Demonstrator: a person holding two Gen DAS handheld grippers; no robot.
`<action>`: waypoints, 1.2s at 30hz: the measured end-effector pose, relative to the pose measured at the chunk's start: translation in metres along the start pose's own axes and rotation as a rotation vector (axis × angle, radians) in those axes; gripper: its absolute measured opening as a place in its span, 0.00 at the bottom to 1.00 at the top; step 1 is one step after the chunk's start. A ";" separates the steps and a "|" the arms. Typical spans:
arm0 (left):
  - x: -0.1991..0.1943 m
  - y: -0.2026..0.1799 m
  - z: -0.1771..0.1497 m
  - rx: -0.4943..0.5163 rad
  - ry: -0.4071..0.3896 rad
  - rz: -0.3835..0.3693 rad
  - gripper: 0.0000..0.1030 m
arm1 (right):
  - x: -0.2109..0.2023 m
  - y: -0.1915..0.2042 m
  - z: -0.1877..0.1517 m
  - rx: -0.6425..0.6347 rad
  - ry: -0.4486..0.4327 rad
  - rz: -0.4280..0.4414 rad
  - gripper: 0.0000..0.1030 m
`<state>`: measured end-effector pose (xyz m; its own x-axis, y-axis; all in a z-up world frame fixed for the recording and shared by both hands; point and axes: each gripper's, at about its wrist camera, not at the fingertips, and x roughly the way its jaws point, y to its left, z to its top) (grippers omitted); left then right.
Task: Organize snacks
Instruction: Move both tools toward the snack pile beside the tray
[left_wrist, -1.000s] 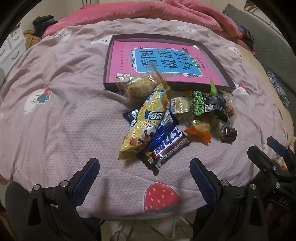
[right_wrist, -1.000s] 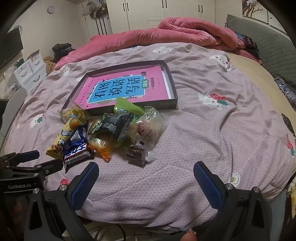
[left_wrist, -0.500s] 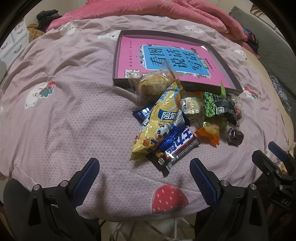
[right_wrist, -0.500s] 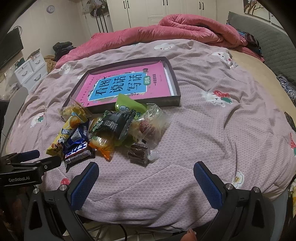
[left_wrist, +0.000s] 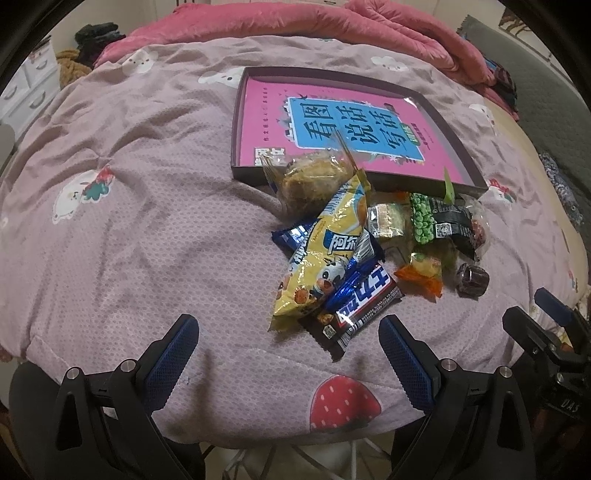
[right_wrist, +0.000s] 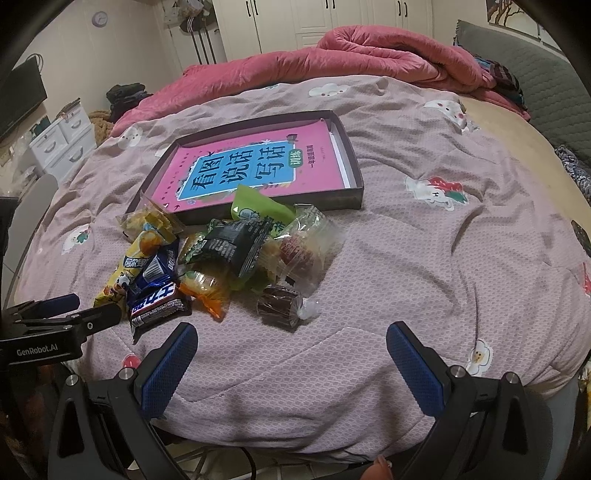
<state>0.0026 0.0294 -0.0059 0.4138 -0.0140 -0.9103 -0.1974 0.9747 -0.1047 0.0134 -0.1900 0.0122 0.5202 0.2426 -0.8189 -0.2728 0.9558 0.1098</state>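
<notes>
Both claws, the left gripper (left_wrist: 288, 354) and right gripper (right_wrist: 291, 358), hover spread wide and empty at the near edge of the quilt (right_wrist: 424, 266), the snack pile (right_wrist: 221, 254) heaped just before the shallow box (right_wrist: 356, 184) holding a pink book (right_wrist: 255, 168).

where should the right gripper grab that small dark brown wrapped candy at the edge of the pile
Grip the dark brown candy across its stubby body, coming down from above on the near side with the right gripper. It lies apart from the pile on bare quilt, and its clear twisted end looks too flimsy to hold.
</notes>
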 end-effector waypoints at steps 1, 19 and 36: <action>0.000 0.000 0.000 -0.001 0.001 -0.001 0.95 | 0.001 0.000 0.000 0.000 0.001 0.002 1.00; 0.005 0.004 0.005 -0.007 0.006 -0.012 0.95 | 0.012 -0.001 0.004 0.022 0.033 0.044 1.00; 0.008 0.006 0.005 -0.003 0.015 -0.030 0.95 | 0.015 -0.005 0.005 0.035 0.044 0.047 1.00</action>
<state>0.0097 0.0361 -0.0119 0.4060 -0.0467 -0.9127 -0.1874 0.9732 -0.1332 0.0270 -0.1901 0.0023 0.4710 0.2809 -0.8362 -0.2675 0.9488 0.1681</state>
